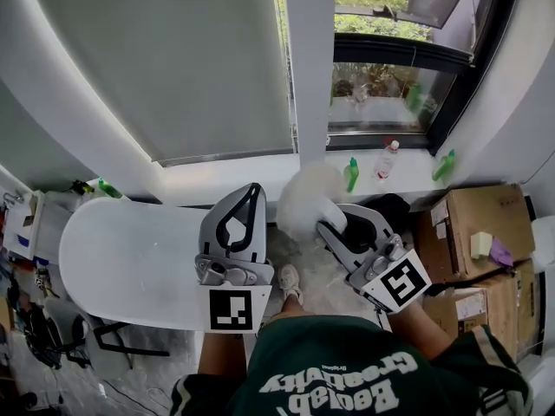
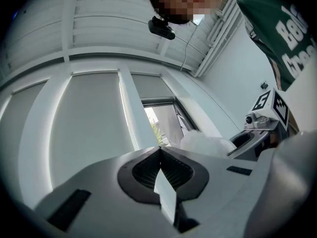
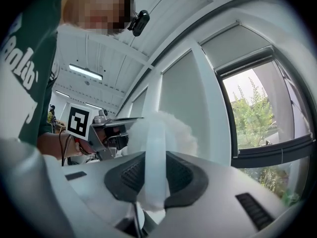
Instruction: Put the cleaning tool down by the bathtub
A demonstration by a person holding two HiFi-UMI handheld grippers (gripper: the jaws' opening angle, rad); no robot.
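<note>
The cleaning tool is a white fluffy duster [image 1: 305, 199] on a pale handle [image 3: 154, 148]. My right gripper [image 1: 335, 224] is shut on that handle, and the fluffy head [image 3: 171, 132] stands just past the jaws, held up in the air in front of the window. The white oval bathtub [image 1: 113, 263] lies below and to the left in the head view. Above its right end hangs my left gripper [image 1: 251, 191], shut with its tips touching and nothing in it. In the left gripper view the left gripper [image 2: 159, 150] points at the blind, with the duster [image 2: 205, 143] to its right.
Green spray bottles [image 1: 352, 173] [image 1: 444, 165] and a clear bottle [image 1: 386, 159] stand on the window sill. Cardboard boxes [image 1: 477, 225] are stacked at the right. Clutter [image 1: 35, 310] lies left of the tub. A white column [image 1: 310, 68] divides the blind from the window.
</note>
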